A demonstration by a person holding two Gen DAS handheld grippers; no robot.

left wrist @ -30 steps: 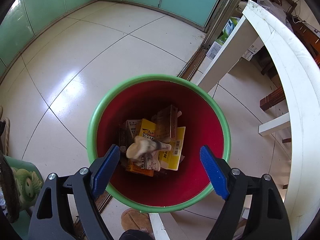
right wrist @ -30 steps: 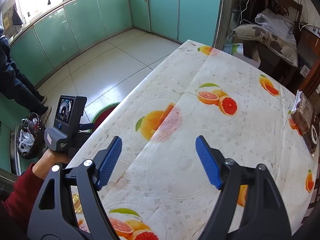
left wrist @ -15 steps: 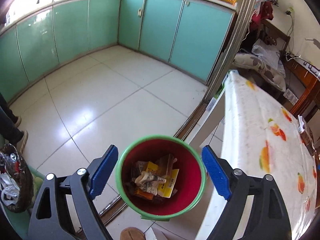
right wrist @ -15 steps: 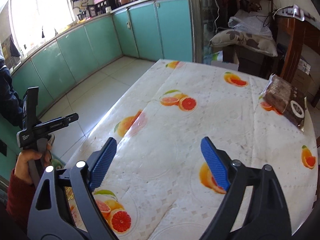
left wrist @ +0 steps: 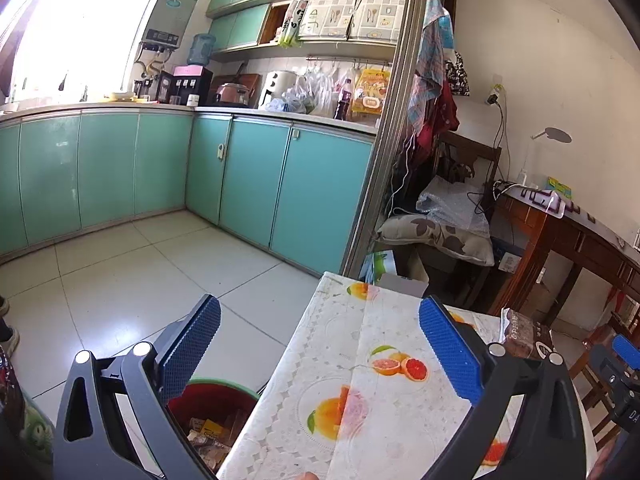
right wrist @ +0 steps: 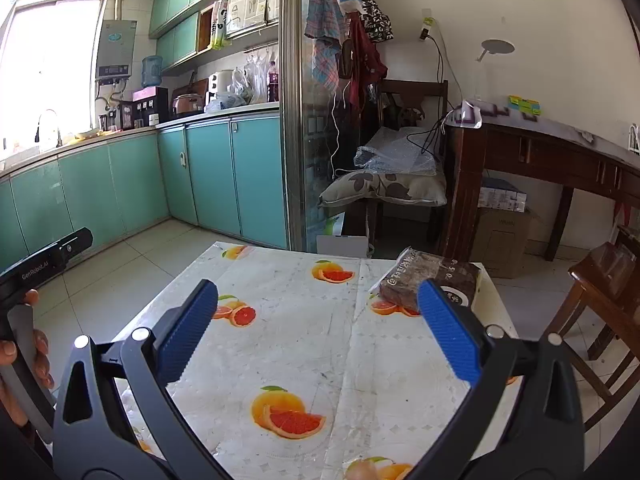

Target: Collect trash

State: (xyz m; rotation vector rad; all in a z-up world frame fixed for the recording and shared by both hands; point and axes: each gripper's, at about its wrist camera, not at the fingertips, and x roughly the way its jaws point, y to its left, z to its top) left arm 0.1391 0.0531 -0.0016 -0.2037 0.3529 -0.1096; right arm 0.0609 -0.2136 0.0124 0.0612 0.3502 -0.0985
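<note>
The left gripper (left wrist: 320, 344) hangs over the near left edge of the table (left wrist: 360, 380), its blue fingers (left wrist: 192, 344) spreading apart with nothing between them. Below its left finger, on the floor just beside the table's left edge, stands the green-rimmed red bin (left wrist: 224, 396), with wrappers and small boxes (left wrist: 208, 438) lying inside. The right gripper (right wrist: 318, 328) is held above the near part of the table, its fingers (right wrist: 448, 332) likewise opening on empty air. A dark brown packet (right wrist: 428, 278) lies at the table's far right corner, beyond the right finger and apart from it. A hand (right wrist: 24, 356) at the left edge of the right-wrist view grips the other tool's handle.
</note>
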